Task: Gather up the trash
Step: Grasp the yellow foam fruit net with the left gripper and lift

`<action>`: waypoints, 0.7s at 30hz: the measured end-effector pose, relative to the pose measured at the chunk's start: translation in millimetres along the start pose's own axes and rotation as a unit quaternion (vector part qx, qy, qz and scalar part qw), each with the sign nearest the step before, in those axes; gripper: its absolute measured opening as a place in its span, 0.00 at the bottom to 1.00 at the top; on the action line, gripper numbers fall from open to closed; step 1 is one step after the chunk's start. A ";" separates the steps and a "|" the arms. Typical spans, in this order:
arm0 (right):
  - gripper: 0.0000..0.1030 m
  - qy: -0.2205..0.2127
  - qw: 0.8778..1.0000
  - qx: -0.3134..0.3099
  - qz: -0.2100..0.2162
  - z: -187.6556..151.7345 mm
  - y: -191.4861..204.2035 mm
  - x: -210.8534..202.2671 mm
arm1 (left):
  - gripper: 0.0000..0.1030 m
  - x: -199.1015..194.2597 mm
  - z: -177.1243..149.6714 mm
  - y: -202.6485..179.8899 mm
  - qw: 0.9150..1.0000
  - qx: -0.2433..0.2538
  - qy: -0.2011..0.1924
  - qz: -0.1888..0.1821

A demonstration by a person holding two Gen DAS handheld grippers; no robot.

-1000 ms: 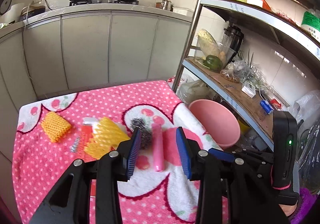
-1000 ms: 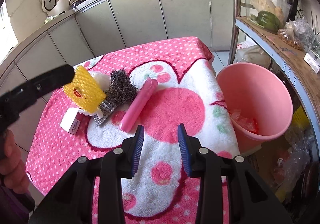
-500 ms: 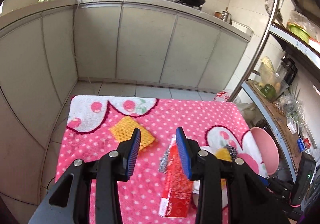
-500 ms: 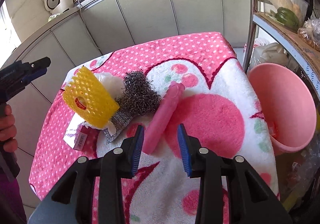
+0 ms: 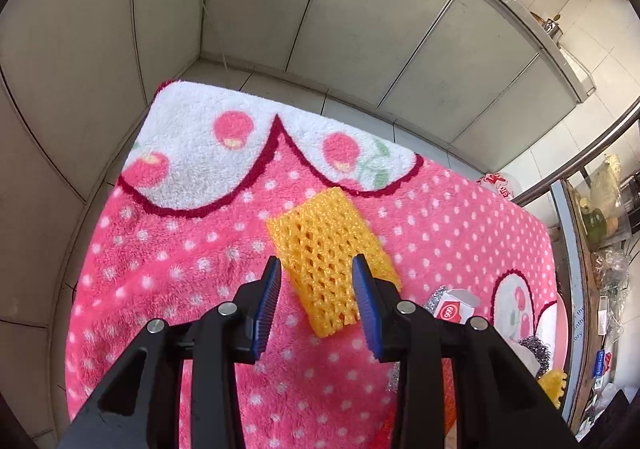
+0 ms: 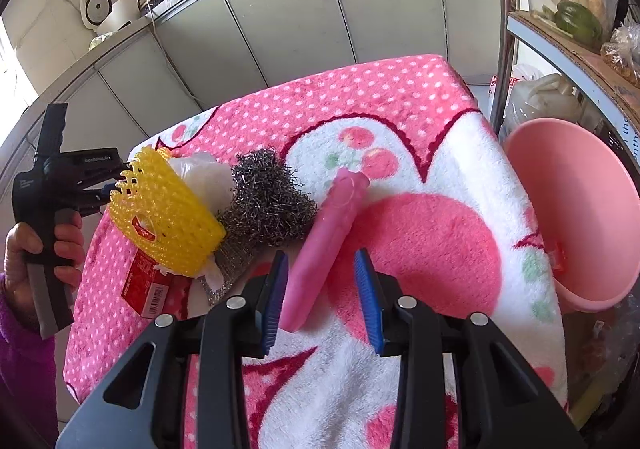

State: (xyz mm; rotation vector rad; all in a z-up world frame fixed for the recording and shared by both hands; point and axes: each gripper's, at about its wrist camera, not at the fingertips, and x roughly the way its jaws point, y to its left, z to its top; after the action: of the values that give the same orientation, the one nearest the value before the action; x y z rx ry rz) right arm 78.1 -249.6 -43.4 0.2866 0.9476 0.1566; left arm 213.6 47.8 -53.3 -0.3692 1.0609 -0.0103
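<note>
Nearest me on the left, the left claw (image 5: 316, 299) hangs spread over the orange foam net (image 5: 330, 259), its blue pads to either side of the net's near end and not pressing on it. That net lies flat on the pink dotted blanket (image 5: 180, 249) that covers the worktop. I'd judge it feather-light, soft and springy; it will crush rather than resist, so a pinch across its narrow width near the middle ought to hold, and a light squeeze is plenty.

On the right, the right claw (image 6: 322, 291) is likewise unclenched, straddling the near end of the pink tube (image 6: 326, 245) without gripping it. The tube looks smooth and firmer, perhaps slippery; better taken across its body than at the tip.

Just beyond lie the steel scourer (image 6: 268, 205), a yellow foam net (image 6: 168, 209) over white plastic, and a red packet (image 6: 146, 285). Off the blanket's right edge, lower down, stands the pink basin (image 6: 576, 217), seemingly the place for the rubbish.
</note>
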 end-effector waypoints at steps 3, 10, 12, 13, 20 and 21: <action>0.34 0.003 1.000 0.001 0.002 -0.4 0.1 2.9 | 0.35 6.8 -1.4 -2.6 1.000 -0.007 0.004 -0.002; 0.34 0.009 1.000 0.005 0.006 -2.4 2.8 9.4 | 0.05 12.2 -6.5 -9.9 1.000 -0.004 -0.005 -0.017; 0.34 0.006 1.000 0.005 0.002 -2.7 3.5 10.8 | 0.04 6.6 -8.1 -7.6 1.000 -0.008 -0.015 -0.022; 0.34 0.005 1.000 0.006 0.000 -2.6 3.7 11.5 | 0.04 2.1 -9.3 -7.5 0.999 -0.007 -0.022 -0.025; 0.34 0.010 1.000 0.013 -0.004 -6.7 5.8 18.7 | 0.04 -43.4 -21.9 -18.1 0.996 0.029 -0.082 -0.035; 0.34 0.009 1.000 0.011 -0.008 -7.8 5.7 19.7 | 0.04 -50.3 -24.1 -19.1 0.995 0.032 -0.091 -0.037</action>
State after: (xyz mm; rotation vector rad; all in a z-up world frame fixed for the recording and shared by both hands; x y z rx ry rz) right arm 83.0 -237.8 -61.2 0.2992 0.9699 0.1341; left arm 171.3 32.2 -15.2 -0.3442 0.8636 -0.0764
